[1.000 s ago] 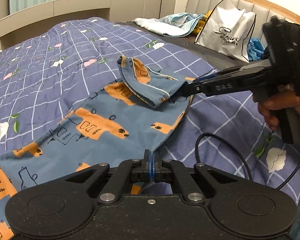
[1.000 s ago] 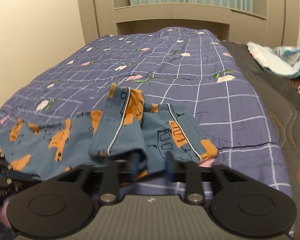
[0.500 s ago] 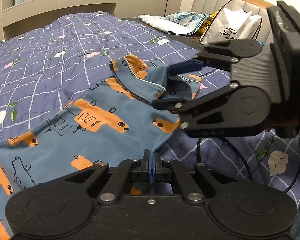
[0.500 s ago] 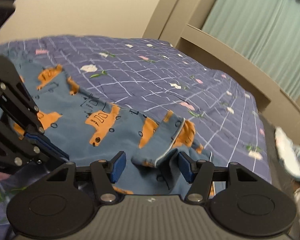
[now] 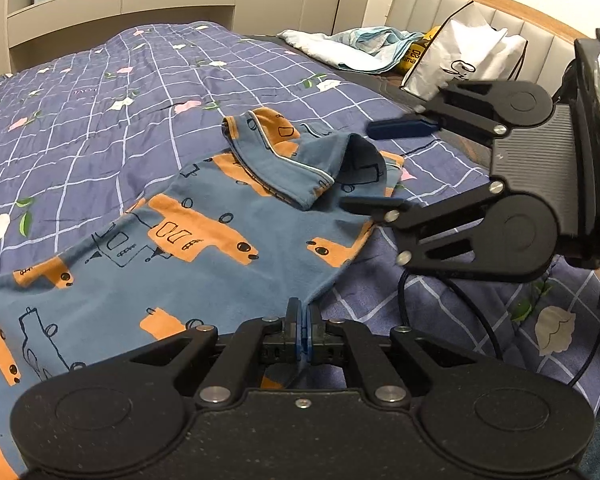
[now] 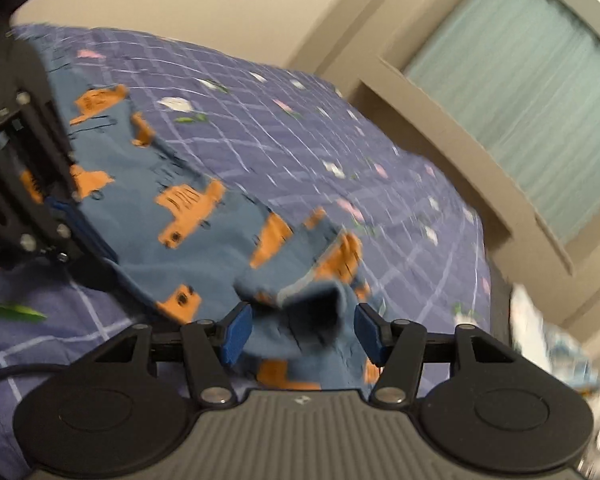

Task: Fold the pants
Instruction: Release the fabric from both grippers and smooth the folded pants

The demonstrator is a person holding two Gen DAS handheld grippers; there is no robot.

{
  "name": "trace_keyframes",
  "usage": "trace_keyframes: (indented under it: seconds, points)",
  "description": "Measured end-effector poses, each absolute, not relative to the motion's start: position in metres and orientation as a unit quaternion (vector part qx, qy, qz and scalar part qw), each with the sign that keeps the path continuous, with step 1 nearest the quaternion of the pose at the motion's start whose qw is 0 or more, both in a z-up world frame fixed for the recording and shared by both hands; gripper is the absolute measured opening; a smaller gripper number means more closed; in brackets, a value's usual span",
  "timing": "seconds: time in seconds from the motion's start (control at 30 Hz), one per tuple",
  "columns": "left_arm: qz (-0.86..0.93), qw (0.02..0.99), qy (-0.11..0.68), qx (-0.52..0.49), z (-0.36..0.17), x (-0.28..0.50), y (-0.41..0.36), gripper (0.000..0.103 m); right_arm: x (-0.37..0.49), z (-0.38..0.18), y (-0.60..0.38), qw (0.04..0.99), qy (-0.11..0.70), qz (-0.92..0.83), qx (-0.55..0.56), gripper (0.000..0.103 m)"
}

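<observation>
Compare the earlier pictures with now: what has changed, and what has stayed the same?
The right tool has rolled onto its side, opened and let go of the pants cuff, which now lies loose between its pads. The left tool stays shut on the pants' near edge; the pants stay on the bed.

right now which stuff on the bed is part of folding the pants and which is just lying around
Part of the job:
- blue truck-print pants
- left gripper, shut on the pants edge
- right gripper, open around the bunched end

Lying about:
- white shopping bag
- light blue cloth pile
- checked floral quilt
</observation>
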State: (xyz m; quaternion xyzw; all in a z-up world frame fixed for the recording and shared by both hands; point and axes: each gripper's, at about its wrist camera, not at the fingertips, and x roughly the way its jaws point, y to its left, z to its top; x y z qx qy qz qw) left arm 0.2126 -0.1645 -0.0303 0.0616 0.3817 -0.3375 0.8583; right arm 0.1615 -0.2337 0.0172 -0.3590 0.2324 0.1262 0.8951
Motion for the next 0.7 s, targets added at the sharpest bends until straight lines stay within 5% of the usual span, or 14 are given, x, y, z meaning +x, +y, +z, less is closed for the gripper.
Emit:
trace_keyframes:
  seconds: [0.13,0.23,0.37,0.7]
  points:
    - [-0.335,0.859,0.382,0.06,-0.03,0.212,-0.165,0.002,0.168,0.008,-0.21,0.869,0.208,0.158,-0.419,0.057]
    - [-0.334,0.859,0.383,0.058,-0.03,0.213,-0.164,0.002,0.179,-0.001,-0.203,0.854,0.227,0.168,-0.436,0.031]
    - [-0.336,0.859,0.383,0.056,-0.03,0.213,-0.164,0.002,0.188,-0.006,-0.21,0.856,0.249,0.16,-0.424,0.012]
    - [-0.34,0.86,0.376,0.064,-0.025,0.21,-0.164,0.002,0.195,0.026,-0.275,0.936,0.225,0.057,-0.264,0.007]
